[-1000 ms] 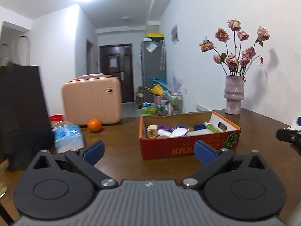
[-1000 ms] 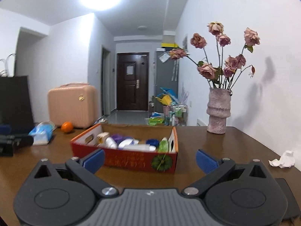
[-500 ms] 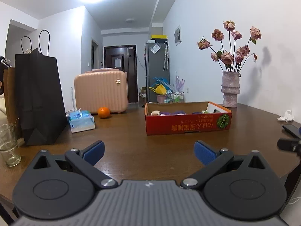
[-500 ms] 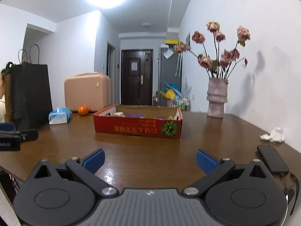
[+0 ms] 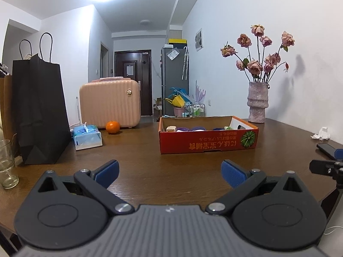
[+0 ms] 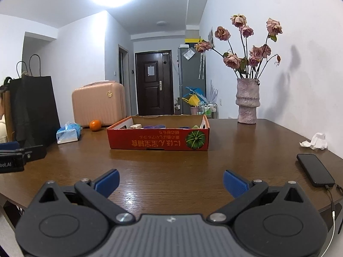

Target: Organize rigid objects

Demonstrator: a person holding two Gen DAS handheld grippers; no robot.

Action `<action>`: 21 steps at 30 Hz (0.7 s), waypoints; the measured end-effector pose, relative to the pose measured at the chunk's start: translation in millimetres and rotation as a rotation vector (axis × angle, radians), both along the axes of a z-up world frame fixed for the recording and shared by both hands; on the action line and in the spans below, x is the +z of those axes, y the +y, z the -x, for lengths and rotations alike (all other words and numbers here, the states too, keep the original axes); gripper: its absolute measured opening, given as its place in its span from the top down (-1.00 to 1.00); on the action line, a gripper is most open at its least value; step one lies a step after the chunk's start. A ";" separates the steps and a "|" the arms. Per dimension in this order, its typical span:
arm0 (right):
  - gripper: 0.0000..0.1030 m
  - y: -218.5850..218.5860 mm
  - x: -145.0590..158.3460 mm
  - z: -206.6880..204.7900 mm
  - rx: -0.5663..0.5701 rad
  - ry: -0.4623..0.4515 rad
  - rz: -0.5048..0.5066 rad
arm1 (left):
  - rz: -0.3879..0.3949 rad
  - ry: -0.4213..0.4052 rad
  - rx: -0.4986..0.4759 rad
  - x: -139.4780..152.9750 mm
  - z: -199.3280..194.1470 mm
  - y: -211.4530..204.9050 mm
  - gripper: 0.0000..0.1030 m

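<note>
A red cardboard box point(image 5: 208, 143) point(image 6: 158, 142) sits mid-table, holding several small items: a white container point(image 5: 171, 129), purple lids point(image 5: 190, 129) and a green-capped bottle point(image 5: 228, 128). My left gripper point(image 5: 169, 171) is open and empty, low over the near table edge, well short of the box. My right gripper point(image 6: 170, 182) is open and empty, also near the front edge. Each gripper shows at the side of the other's view: the right gripper point(image 5: 328, 165), the left gripper point(image 6: 19, 154).
On the brown table point(image 5: 150, 162): a black paper bag point(image 5: 38, 113), a glass point(image 5: 6, 162), a tissue pack point(image 5: 88, 137), an orange point(image 5: 112, 127), a pink case point(image 5: 109, 102), a vase of dried roses point(image 5: 257, 102), a crumpled tissue point(image 6: 315, 142) and a phone on a cable point(image 6: 315, 169).
Both grippers have pulled back from the box and dropped lower, so the box looks smaller and farther. The jaws stayed open and empty.
</note>
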State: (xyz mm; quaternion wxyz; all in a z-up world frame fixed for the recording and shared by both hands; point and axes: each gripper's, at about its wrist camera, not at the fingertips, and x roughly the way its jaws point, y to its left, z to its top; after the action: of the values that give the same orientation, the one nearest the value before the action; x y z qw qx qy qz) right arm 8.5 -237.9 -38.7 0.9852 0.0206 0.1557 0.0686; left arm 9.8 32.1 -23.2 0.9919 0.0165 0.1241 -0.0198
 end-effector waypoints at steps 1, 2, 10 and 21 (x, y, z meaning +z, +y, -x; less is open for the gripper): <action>-1.00 0.0 0.3 0.2 0.000 -0.002 -0.002 | 0.002 -0.001 0.001 0.2 0.2 0.4 -1.00; -1.00 -0.1 0.8 0.6 -0.002 -0.006 -0.004 | 0.005 -0.001 0.002 0.4 0.4 0.7 -1.00; -1.00 -0.7 1.0 2.0 -0.010 -0.017 -0.001 | -0.005 -0.002 -0.001 0.1 0.2 -0.9 -1.00; -1.00 -2.8 1.3 1.9 -0.026 -0.012 0.001 | -0.009 -0.008 -0.002 1.2 1.7 -2.5 -1.00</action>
State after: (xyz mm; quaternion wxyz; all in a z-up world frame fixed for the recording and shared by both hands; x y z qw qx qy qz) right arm 6.7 -240.7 -37.5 0.9870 0.0217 0.1493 0.0560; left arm 8.2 29.6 -22.1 0.9923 0.0211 0.1205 -0.0202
